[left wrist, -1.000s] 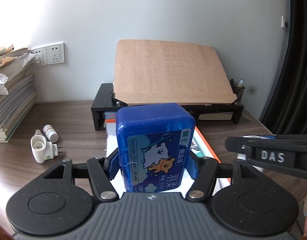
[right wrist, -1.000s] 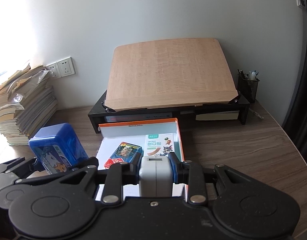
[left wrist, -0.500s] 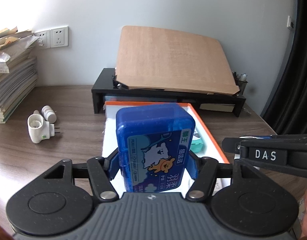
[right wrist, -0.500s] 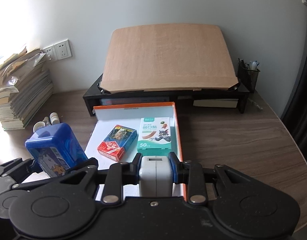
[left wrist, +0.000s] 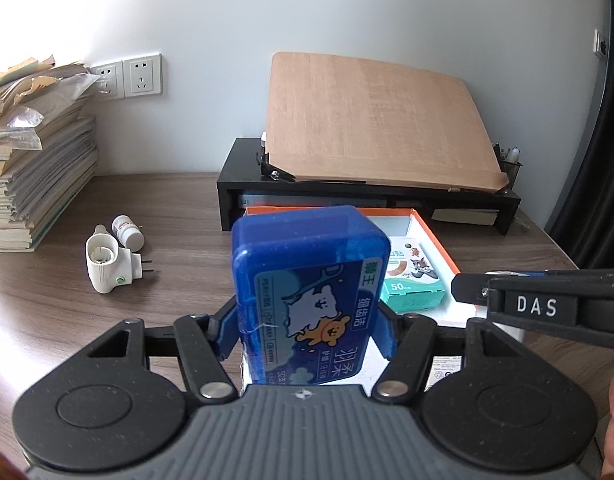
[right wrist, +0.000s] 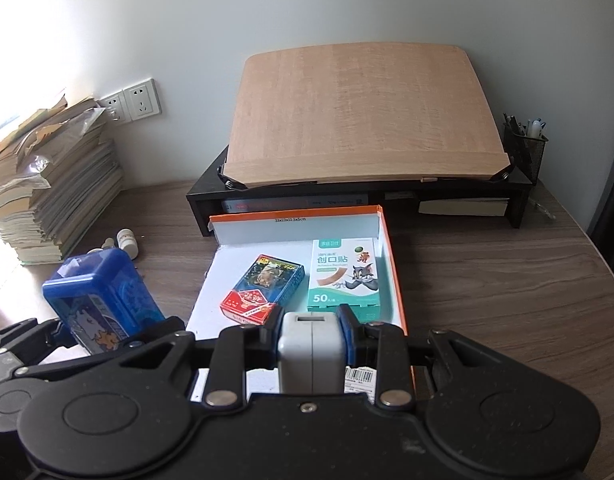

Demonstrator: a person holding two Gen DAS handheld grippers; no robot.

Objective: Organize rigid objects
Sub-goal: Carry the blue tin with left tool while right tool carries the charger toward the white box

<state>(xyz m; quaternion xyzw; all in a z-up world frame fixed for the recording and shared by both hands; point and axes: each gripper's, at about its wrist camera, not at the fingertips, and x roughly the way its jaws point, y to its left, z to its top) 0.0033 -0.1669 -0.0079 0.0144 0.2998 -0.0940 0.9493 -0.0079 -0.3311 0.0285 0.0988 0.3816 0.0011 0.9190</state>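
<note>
Orange-rimmed tray [right wrist: 395,276], white inside, sits open on the wooden desk [right wrist: 507,280] just in front of the black monitor riser [right wrist: 519,196]; likely the collecting spot. Already lying flat inside, side by side: a teal bandage box [right wrist: 344,276] against the right wall and a card pack [right wrist: 263,289] left of it. Blue floss box [left wrist: 311,296], upright, clamped between the left gripper [left wrist: 307,332] jaws, held beside the tray's near left edge, probably bound for the free white floor. Grey charger block [right wrist: 311,354], smaller, pinched endwise in the right gripper [right wrist: 311,334] above the tray's near end, angled downward as if for setting down. Left outside, well apart on the desk: a white plug-in device [left wrist: 107,266] and a small bottle [left wrist: 127,232].
</note>
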